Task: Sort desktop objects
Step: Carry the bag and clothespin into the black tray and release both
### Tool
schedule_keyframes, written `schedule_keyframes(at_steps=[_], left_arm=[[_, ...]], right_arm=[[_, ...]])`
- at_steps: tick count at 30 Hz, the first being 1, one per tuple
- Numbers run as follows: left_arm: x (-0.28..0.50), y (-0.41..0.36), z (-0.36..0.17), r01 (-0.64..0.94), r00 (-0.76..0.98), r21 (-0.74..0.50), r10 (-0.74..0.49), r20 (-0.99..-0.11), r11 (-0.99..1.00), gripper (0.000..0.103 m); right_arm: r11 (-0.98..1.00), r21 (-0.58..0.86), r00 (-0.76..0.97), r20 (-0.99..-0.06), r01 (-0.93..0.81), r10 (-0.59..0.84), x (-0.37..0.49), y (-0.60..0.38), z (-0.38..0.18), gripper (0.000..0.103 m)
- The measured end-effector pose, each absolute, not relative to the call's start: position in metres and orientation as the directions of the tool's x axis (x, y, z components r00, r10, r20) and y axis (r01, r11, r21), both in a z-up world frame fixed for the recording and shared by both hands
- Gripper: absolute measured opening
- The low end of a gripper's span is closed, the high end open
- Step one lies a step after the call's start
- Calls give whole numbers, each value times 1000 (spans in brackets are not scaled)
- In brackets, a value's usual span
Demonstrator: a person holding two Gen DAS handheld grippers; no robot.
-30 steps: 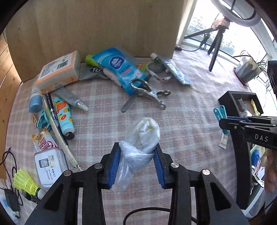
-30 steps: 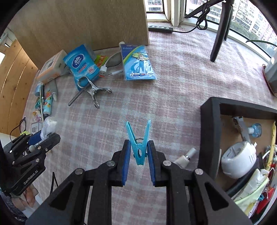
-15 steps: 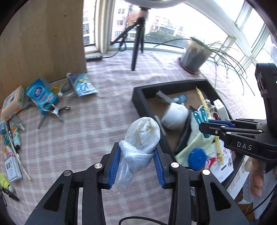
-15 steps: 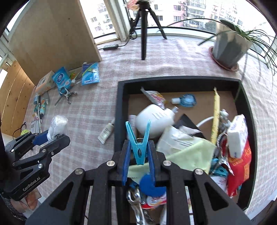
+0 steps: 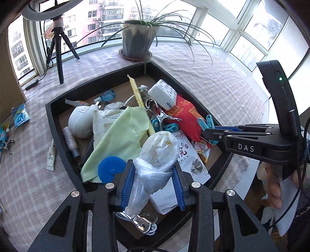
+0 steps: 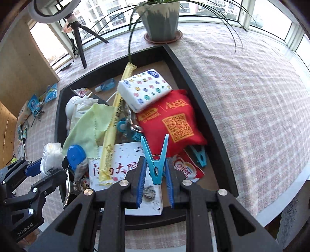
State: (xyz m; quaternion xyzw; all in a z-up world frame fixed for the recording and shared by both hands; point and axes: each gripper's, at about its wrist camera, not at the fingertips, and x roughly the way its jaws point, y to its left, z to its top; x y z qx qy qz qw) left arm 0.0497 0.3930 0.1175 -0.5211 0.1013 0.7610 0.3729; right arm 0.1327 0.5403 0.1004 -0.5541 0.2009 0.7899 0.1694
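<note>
We are holding both grippers over the black tray [image 5: 58,124], which is sitting on the checked surface [image 6: 251,97] and is crowded with sorted items. Our left gripper [image 5: 153,180] is keeping its jaws clamped on a crumpled clear plastic bag [image 5: 157,155] above the tray's near edge. Our right gripper [image 6: 155,178] is pinching a blue clothespin [image 6: 156,160], prongs up, above a white printed packet [image 6: 124,170] and just beside a red pouch [image 6: 170,120].

A potted spider plant [image 5: 138,41] on its saucer stands at twelve o'clock on the checked tablecloth [image 5: 222,87]; a black tripod [image 5: 58,52] with ring light [image 5: 38,14] stands at ten, before the windows [image 5: 257,36]
</note>
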Motion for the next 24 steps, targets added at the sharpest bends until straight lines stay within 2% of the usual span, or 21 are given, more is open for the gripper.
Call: schedule_keyframes(at_steps=[6,8,9,10,11,15,24], left_arm=[[60,416,117,-702,-171,-220,460,-872,-677,36],[61,419,118,-707,-172,-215,459,-872,-673,39],[61,421,118,-708,-164,-214,451,-877,-673,49],[61,421,117,-708,-153,-217,447,-881,-672,61],[61,419,117,-707,-159,-216,449,-879,-673,63],[56,410,119,-688,-190,-197,435,-880,-699,63],[28,360,120,-606,-229,-206,417,-880,-769,63]], right_arm=[[-845,134,-326,-944,-517,50,144,549,97,20],[-843,136,-329,-943,-521,51,143,549,97,20],[-840,144,-330,-943,-523,44,142,550,97,23],[-839,153,-325,-945,-523,31,141,551,96,33],[-838,163,-332,-943,-520,23,140,550,96,37],[-855,120,-333,-941,-504,65,134,541,101,37],[-898,126,-359,-933,-422,38,100,508,111,37]])
